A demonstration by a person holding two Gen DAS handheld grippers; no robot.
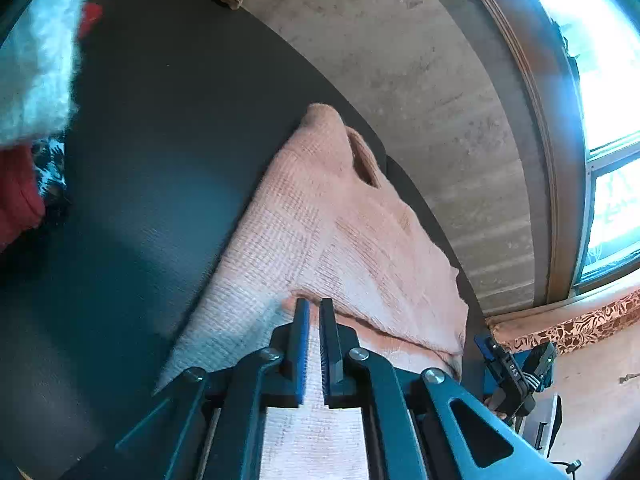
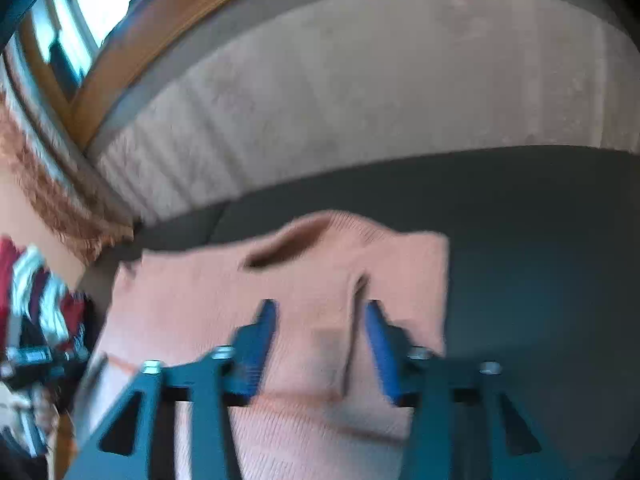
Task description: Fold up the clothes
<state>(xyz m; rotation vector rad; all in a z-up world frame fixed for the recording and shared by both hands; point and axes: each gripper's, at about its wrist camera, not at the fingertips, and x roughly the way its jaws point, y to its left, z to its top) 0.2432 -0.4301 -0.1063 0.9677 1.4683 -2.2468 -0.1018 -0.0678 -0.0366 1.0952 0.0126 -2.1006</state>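
The pink knit sweater lies part-folded on the dark tabletop near its far edge. The left tongs pinch a folded layer's edge; the right tongs stand apart above it. Only the left view shows other garments heaped far left.

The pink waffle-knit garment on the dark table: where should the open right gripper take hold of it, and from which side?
Judging by its pose, grip the raised ridge in the pink waffle-knit garment, directly ahead of the right gripper. Come straight forward and down with the jaws astride it; cloth that stands up pinches more easily than flat cloth.
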